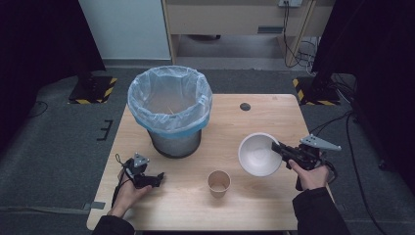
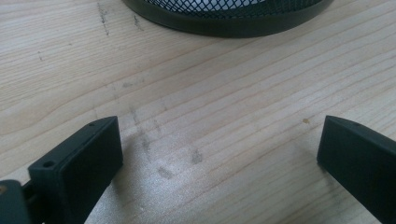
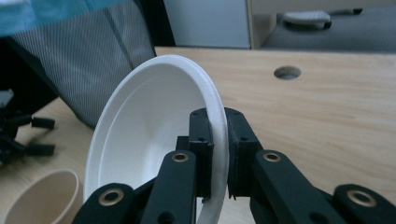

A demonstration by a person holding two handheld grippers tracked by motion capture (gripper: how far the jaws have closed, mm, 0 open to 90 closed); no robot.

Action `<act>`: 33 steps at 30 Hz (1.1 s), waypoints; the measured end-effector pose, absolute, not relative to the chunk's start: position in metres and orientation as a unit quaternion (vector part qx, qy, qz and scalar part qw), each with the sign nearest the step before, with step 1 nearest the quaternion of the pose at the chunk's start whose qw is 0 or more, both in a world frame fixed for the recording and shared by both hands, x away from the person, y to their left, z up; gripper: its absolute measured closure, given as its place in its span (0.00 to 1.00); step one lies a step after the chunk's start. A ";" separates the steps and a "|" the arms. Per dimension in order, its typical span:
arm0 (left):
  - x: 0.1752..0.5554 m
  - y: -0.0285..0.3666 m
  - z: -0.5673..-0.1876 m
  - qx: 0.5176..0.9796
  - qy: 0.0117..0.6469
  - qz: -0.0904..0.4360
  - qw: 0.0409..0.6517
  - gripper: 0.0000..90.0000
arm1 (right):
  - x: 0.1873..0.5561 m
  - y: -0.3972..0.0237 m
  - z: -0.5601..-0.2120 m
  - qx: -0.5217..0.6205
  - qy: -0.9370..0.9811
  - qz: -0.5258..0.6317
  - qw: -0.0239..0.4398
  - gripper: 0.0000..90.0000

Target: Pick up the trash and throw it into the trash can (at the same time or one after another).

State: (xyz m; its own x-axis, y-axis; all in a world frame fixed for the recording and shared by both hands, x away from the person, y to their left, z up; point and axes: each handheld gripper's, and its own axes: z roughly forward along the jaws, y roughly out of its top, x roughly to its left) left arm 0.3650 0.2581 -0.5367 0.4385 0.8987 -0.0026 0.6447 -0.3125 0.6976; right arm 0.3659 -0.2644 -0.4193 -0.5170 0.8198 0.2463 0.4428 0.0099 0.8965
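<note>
Grey carpet surrounds a pale wooden counter (image 1: 274,112) that carries everything. Biggest on it is a black mesh waste bin (image 1: 172,111) lined with a clear and blue plastic bag, standing toward the far left corner; its dark base rim sits just ahead of the left jaws in the left gripper view. Next in size is a white bowl (image 1: 258,154), lifted and tilted near the right edge, its rim pinched between the closed jaws of the right hand-held gripper (image 1: 277,147), with the pads clamped on either side of the thin rim in the right gripper view. Smaller, the left hand-held gripper (image 1: 157,179) lies by the near left corner with its jaws spread wide over bare wood, nothing between them. Smallest, a tan paper cup (image 1: 219,182) stands upright near the near edge, between both hand-held grippers and just left of the bowl.
</note>
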 end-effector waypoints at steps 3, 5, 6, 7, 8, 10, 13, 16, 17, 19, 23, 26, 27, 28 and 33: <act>0.365 0.258 -0.537 0.785 0.491 0.198 0.320 0.00 | 0.366 -0.266 -0.411 0.456 0.676 0.549 0.183 0.92; 0.365 0.258 -0.537 0.786 0.491 0.199 0.320 0.00 | 0.366 -0.269 -0.404 0.453 0.669 0.560 0.184 0.92; 0.365 0.258 -0.537 0.786 0.491 0.199 0.320 0.00 | 0.366 -0.270 -0.401 0.452 0.665 0.566 0.184 0.92; 0.365 0.258 -0.537 0.785 0.491 0.198 0.320 0.00 | 0.366 -0.271 -0.397 0.450 0.661 0.571 0.186 0.92; 0.365 0.258 -0.537 0.785 0.491 0.199 0.320 0.00 | 0.366 -0.272 -0.394 0.450 0.656 0.576 0.189 0.92; 0.365 0.258 -0.537 0.785 0.491 0.199 0.320 0.00 | 0.365 -0.275 -0.387 0.449 0.646 0.587 0.192 0.92; 0.365 0.258 -0.537 0.785 0.491 0.199 0.320 0.00 | 0.365 -0.278 -0.378 0.447 0.630 0.603 0.199 0.92; 0.365 0.258 -0.537 0.785 0.491 0.198 0.320 0.00 | 0.366 -0.278 -0.369 0.443 0.618 0.616 0.204 0.92; 0.365 0.258 -0.537 0.785 0.491 0.199 0.320 0.00 | 0.367 -0.278 -0.367 0.442 0.615 0.620 0.206 0.92; 0.365 0.258 -0.537 0.785 0.491 0.199 0.320 0.00 | 0.368 -0.278 -0.362 0.441 0.607 0.628 0.207 0.92; 0.365 0.258 -0.537 0.785 0.491 0.198 0.320 0.00 | 0.371 -0.276 -0.351 0.437 0.592 0.644 0.211 0.92; 0.365 0.258 -0.537 0.785 0.491 0.198 0.320 0.00 | 0.373 -0.273 -0.344 0.432 0.586 0.652 0.215 0.92; 0.365 0.258 -0.537 0.785 0.491 0.198 0.320 0.00 | 0.374 -0.272 -0.342 0.429 0.585 0.653 0.216 0.92; 0.365 0.258 -0.537 0.785 0.491 0.198 0.320 0.00 | 0.374 -0.271 -0.340 0.429 0.585 0.654 0.214 0.92; 0.365 0.258 -0.537 0.785 0.491 0.198 0.320 0.00 | 0.378 -0.266 -0.331 0.424 0.578 0.663 0.217 0.92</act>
